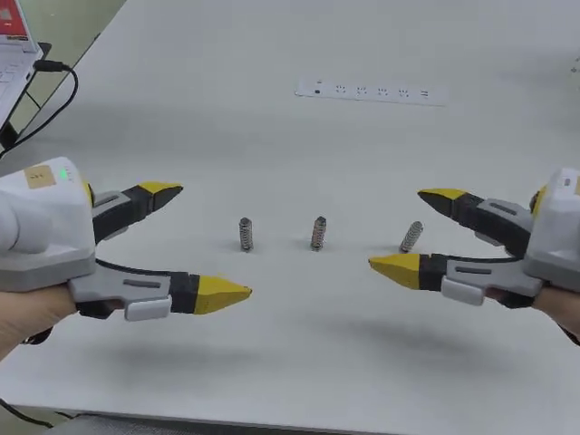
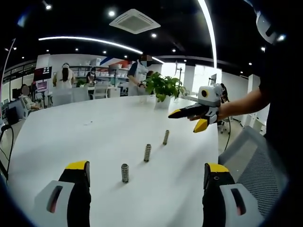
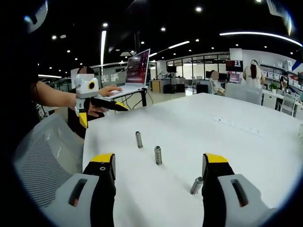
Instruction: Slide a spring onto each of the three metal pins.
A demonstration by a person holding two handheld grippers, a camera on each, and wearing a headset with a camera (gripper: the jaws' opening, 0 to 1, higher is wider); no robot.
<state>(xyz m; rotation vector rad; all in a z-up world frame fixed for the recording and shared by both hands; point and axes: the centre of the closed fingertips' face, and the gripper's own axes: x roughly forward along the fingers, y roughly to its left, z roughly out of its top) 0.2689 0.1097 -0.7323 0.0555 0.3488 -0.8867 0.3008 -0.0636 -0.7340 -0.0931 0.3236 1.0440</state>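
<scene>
Three metal pins stand in a row on the white table, each with a spring around it: the left one (image 1: 246,234), the middle one (image 1: 318,233) and the right one (image 1: 411,236), which leans. My left gripper (image 1: 210,240) hovers open to the left of the row, nothing between its yellow-tipped fingers. My right gripper (image 1: 412,231) is open on the right, close to the leaning pin. In the left gripper view the pins (image 2: 125,172) (image 2: 147,152) (image 2: 166,137) recede toward the right gripper (image 2: 188,119). In the right gripper view the leaning pin (image 3: 196,185) is nearest.
A white power strip (image 1: 371,91) lies flat further back on the table. A laptop (image 1: 14,45) with a black cable (image 1: 54,104) sits at the far left edge. People stand and sit in the office beyond; a potted plant (image 2: 164,87) is at the table's far end.
</scene>
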